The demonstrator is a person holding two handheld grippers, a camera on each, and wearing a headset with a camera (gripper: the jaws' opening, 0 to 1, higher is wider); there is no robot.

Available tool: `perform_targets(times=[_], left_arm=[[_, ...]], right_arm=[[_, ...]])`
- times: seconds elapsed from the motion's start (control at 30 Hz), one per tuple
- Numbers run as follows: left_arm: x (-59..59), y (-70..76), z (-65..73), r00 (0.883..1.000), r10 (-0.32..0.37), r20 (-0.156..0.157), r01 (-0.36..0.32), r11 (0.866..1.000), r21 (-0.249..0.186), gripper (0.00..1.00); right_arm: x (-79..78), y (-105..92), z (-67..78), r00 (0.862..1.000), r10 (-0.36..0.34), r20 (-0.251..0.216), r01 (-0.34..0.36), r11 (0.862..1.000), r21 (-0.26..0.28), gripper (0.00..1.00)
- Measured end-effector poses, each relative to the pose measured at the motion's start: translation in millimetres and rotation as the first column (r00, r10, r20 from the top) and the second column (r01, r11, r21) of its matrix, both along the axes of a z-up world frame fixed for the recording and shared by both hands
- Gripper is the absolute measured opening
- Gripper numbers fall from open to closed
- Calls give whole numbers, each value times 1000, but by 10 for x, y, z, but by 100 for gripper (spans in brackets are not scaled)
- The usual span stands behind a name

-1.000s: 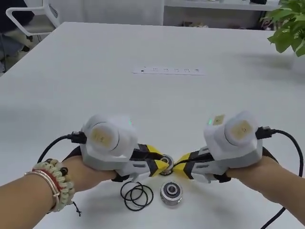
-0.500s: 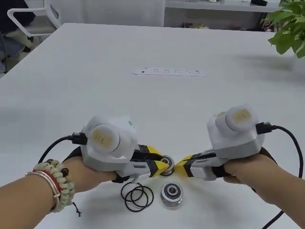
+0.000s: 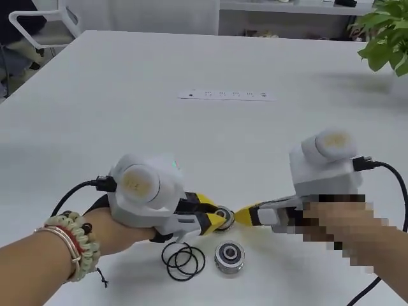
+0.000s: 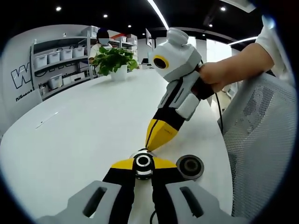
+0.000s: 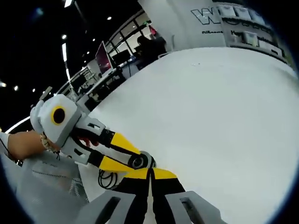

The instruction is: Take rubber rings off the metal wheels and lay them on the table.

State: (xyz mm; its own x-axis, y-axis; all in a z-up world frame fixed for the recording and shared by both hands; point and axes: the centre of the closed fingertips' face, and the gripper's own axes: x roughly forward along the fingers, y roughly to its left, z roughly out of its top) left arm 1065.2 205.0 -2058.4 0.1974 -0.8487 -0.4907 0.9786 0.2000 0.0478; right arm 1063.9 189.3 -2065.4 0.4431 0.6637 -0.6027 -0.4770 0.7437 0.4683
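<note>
My left gripper (image 3: 220,219) (image 4: 142,167) is shut on a small metal wheel (image 3: 224,215) (image 4: 142,161), holding it just above the white table (image 3: 210,140). My right gripper (image 3: 240,218) (image 5: 150,171) comes in from the right with its yellow jaws pressed together, tips against that wheel's rim (image 5: 137,161). Whether a rubber ring is pinched there is too small to tell. A second metal wheel (image 3: 229,256) (image 4: 189,165) lies flat on the table in front of the grippers. Several black rubber rings (image 3: 183,260) (image 5: 105,179) lie overlapping to its left.
A white power strip (image 3: 226,95) lies mid-table, well beyond the grippers. A green plant (image 3: 386,35) stands at the far right corner and a chair (image 3: 38,29) at the far left. Black cables (image 3: 70,194) trail from both grippers toward the near table edge.
The right gripper has rolled and its hand has swung right and lower, while its tips stay at the wheel. The left gripper, the loose wheel and the rings have not moved.
</note>
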Motion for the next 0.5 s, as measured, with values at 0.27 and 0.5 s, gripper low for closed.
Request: perform_targets(times=[0.27, 0.5], left_arm=[[-8, -8, 1, 1000, -3, 4, 3, 1000, -1, 8], [-3, -15, -1, 1000, -1, 5, 1, 1000, -5, 8]], right_arm=[[-17, 52, 14, 995, 65, 73, -58, 995, -87, 0], [-25, 75, 39, 994, 74, 77, -66, 993, -95, 0]])
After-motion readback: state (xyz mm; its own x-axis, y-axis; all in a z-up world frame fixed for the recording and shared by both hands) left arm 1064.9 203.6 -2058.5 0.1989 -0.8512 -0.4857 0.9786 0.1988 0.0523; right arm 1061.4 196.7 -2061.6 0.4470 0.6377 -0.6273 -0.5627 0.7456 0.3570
